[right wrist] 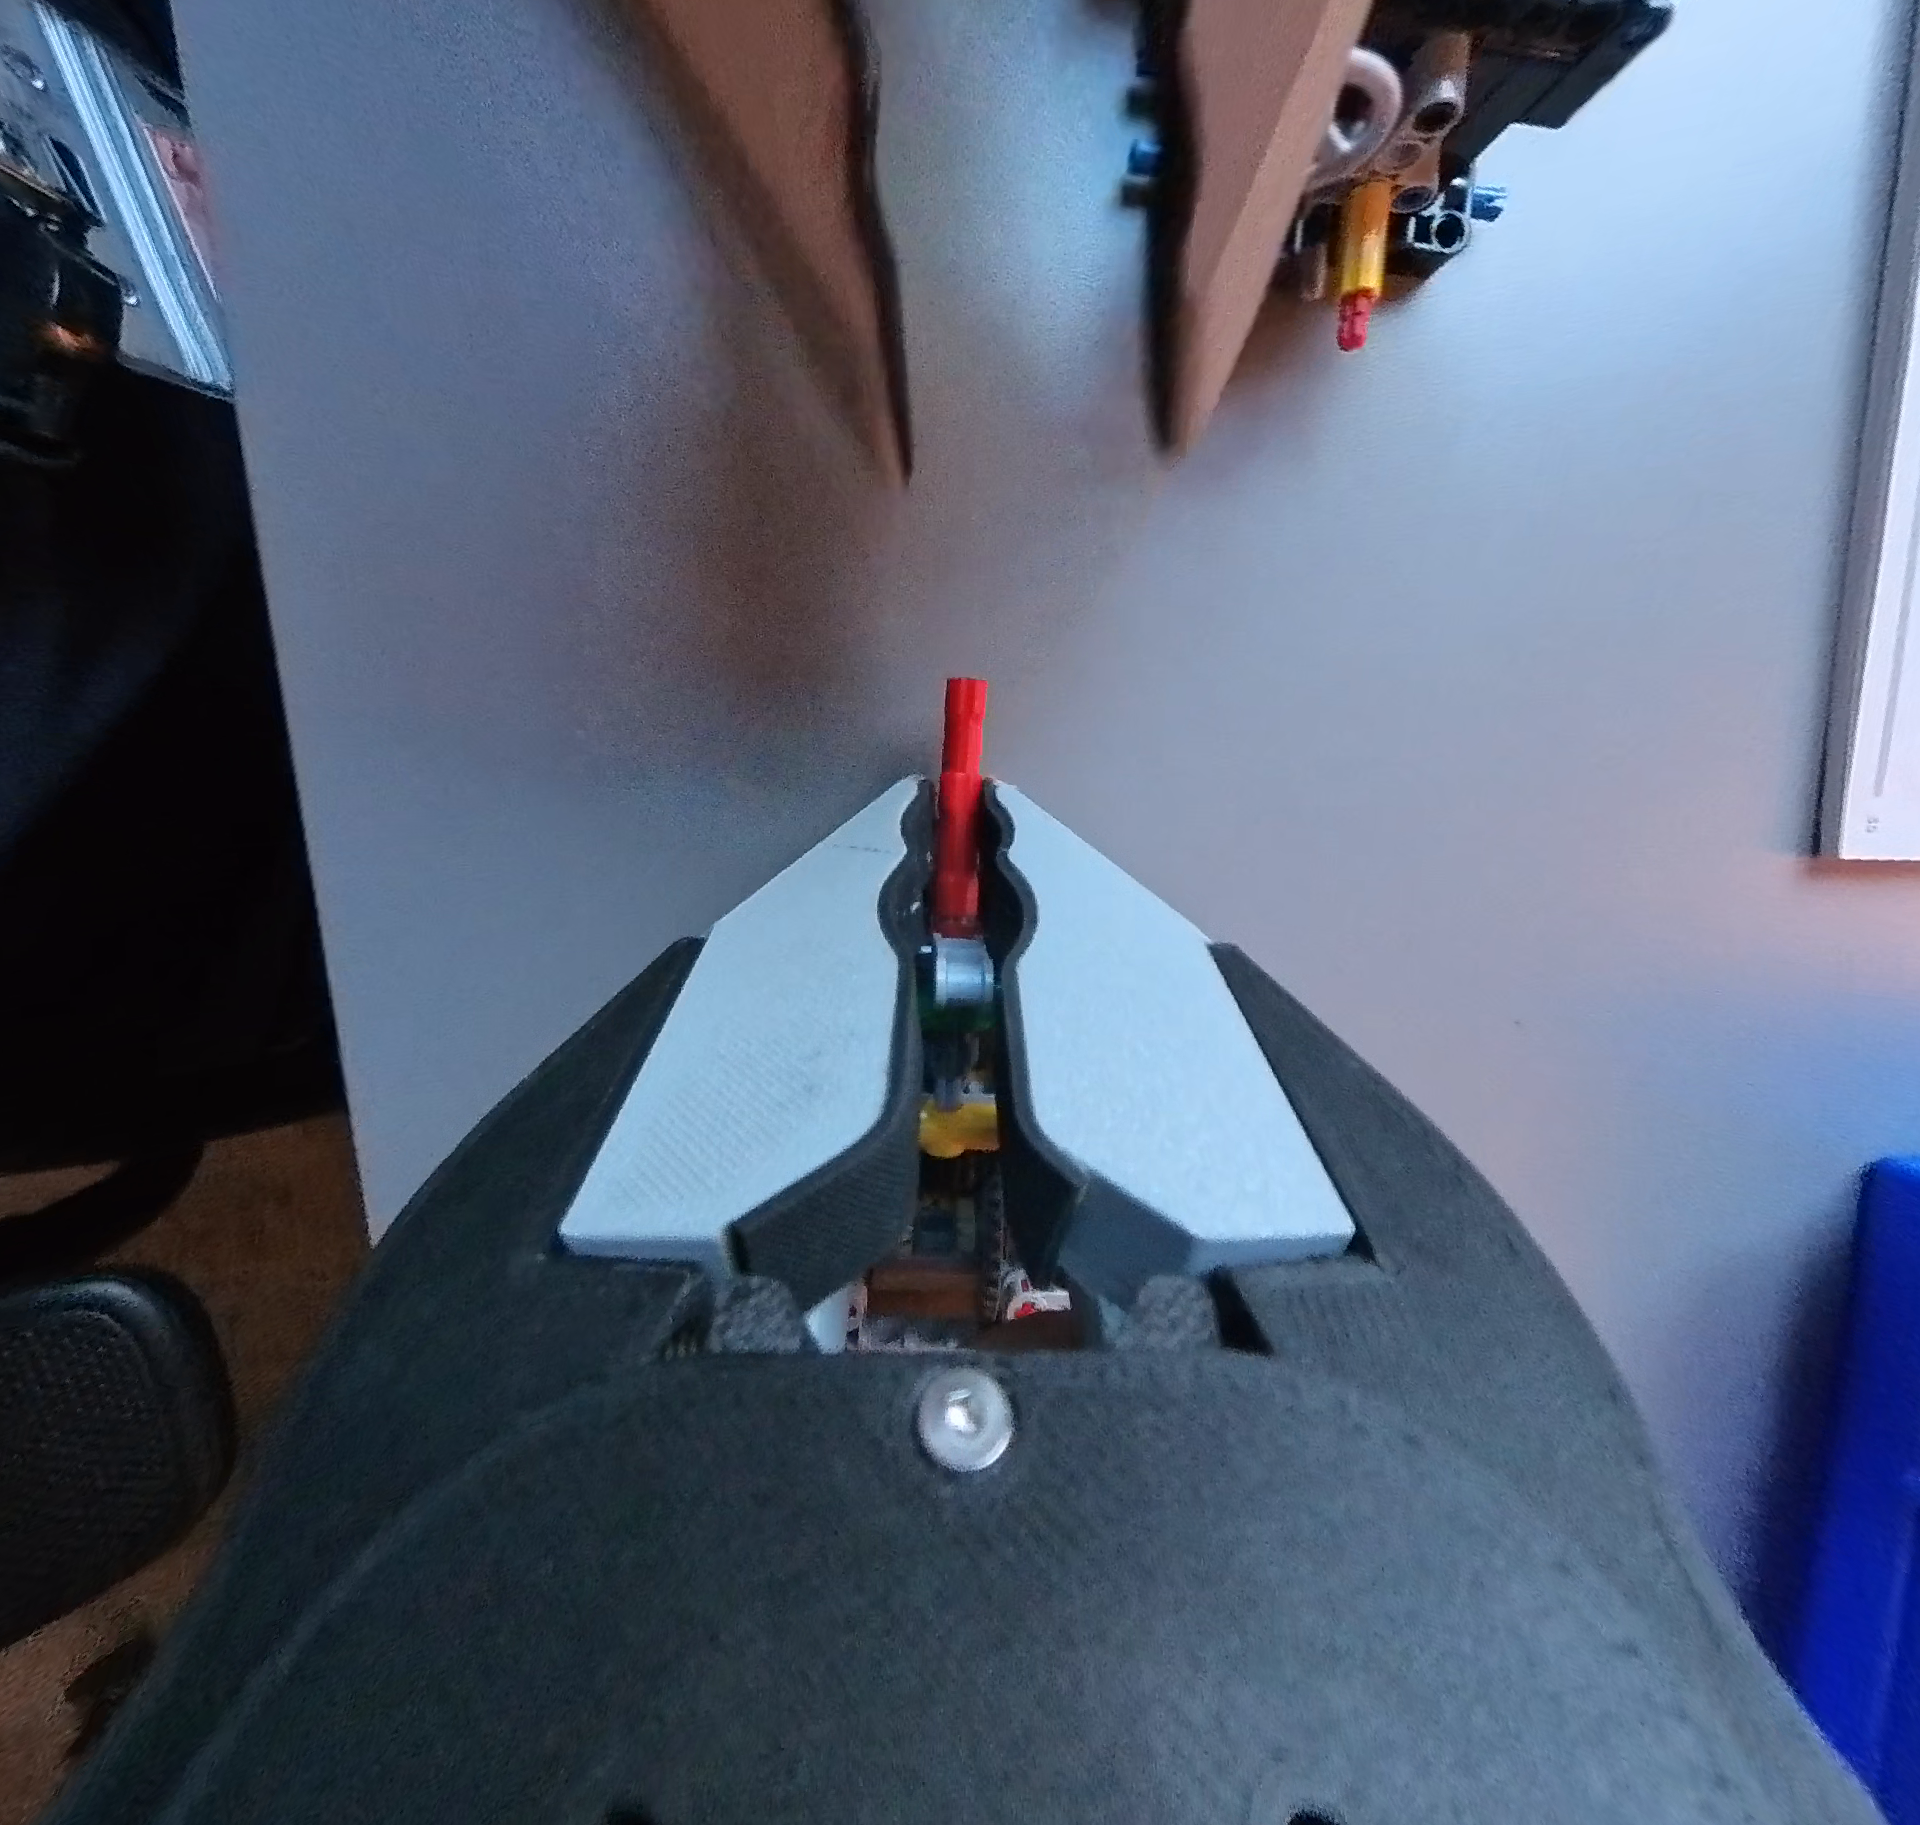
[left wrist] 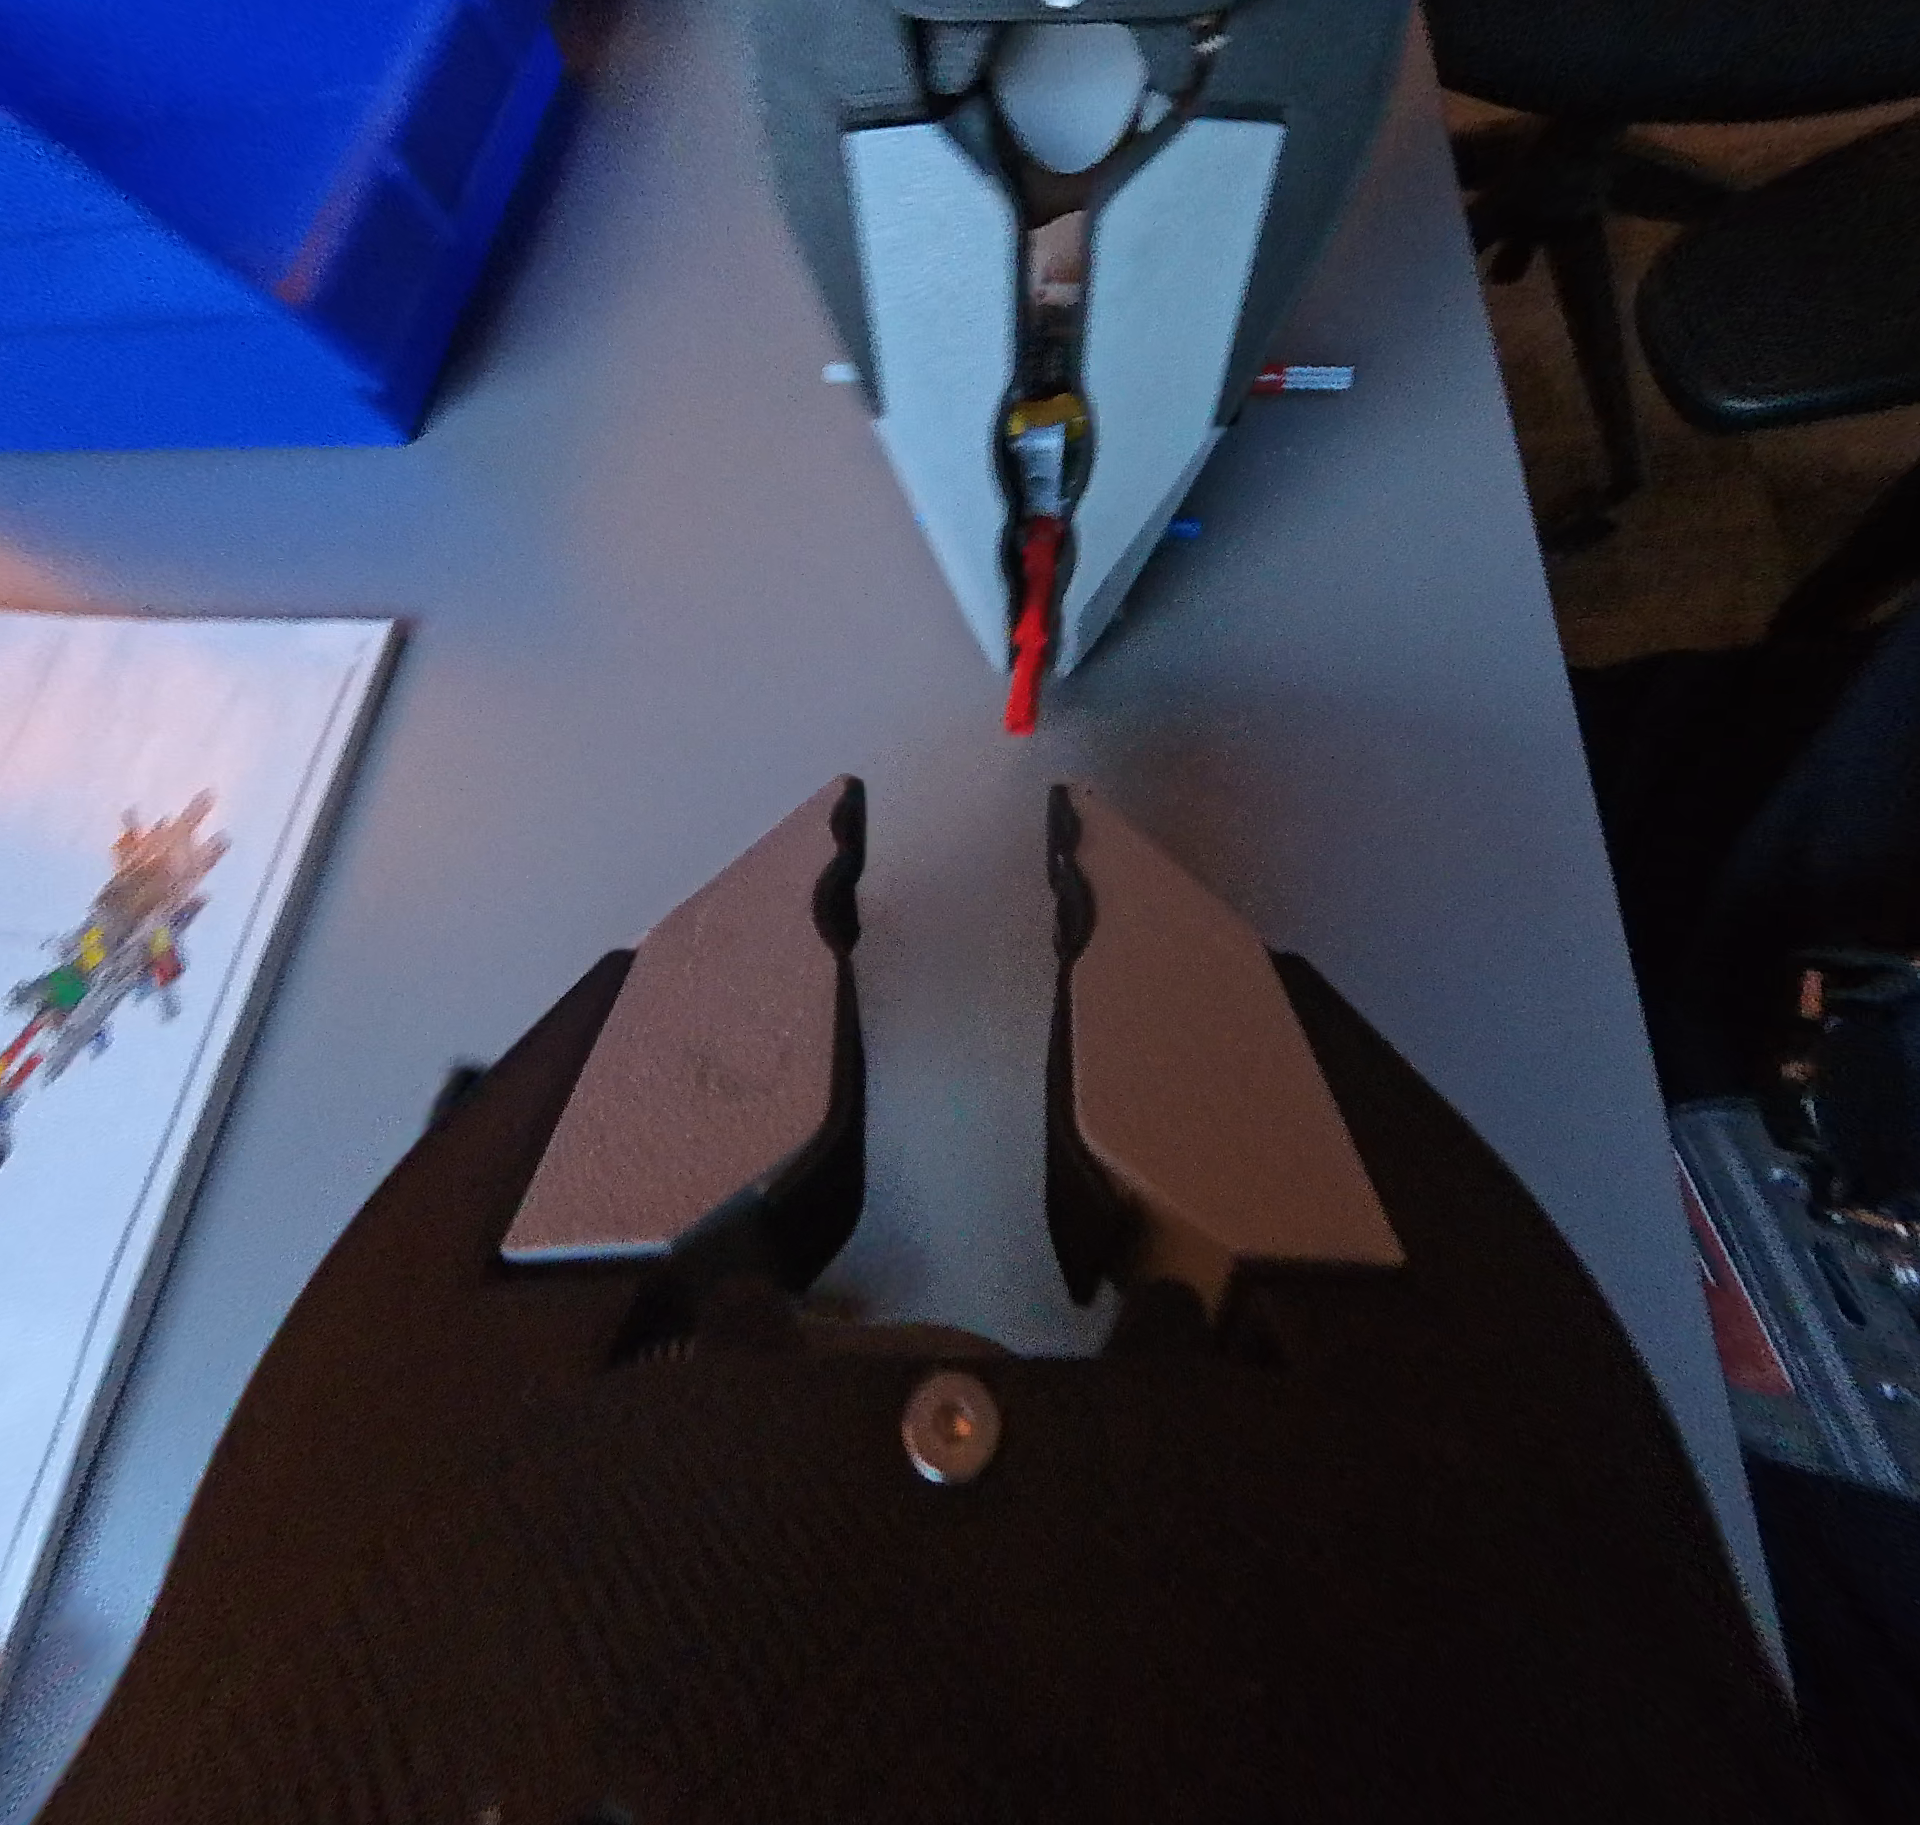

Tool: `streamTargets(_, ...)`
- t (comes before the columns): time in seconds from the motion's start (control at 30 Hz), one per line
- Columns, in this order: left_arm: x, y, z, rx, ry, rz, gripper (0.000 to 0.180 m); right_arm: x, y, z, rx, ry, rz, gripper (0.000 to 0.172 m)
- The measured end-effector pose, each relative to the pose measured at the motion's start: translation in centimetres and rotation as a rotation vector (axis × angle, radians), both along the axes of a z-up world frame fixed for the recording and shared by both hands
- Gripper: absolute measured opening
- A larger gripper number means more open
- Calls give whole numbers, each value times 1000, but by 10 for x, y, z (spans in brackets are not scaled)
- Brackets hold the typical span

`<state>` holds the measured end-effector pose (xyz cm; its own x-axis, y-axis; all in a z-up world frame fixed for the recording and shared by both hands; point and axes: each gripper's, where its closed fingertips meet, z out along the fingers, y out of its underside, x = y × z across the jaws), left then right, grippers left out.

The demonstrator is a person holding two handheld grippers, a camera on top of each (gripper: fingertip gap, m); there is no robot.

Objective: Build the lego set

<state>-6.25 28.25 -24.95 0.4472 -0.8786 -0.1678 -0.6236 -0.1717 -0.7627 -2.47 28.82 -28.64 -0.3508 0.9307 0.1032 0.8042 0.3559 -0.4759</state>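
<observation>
1. I am working over one grey table [left wrist: 623,549], with dark floor at its edge.
2. One blue bin [left wrist: 208,165] and one white instruction booklet [left wrist: 156,892] are sitting alongside.
3. One brick assembly [right wrist: 1455,92] is lying beyond.
4. My left gripper [left wrist: 956,799] is hanging spread, bare.
5. My right gripper [right wrist: 958,788] is pinching one red axle [right wrist: 962,736], jaws pressed against it.

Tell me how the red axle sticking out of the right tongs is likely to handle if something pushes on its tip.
The red axle looks like rigid plastic, so it likely stays straight rather than flexing. The right tongs pinch only its slim sides, so an end-on push might slide it back. Its ridged shaft probably resists twisting.
</observation>
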Motion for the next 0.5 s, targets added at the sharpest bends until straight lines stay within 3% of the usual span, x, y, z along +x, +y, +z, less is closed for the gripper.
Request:
streamTargets(0.17, -66, 13, 16, -13, 85, 135, 54, -2, 5, 2, 3, 23, -2, 4)
streamTargets(0.27, -86, 10, 12, -62, 123, 127, 60, -6, 8, 3, -6, 39, -2, 4)
streamTargets(0.5, -89, 11, -7, -158, 161, 43, 52, -12, 14, 4, -17, 55, -6, 4)
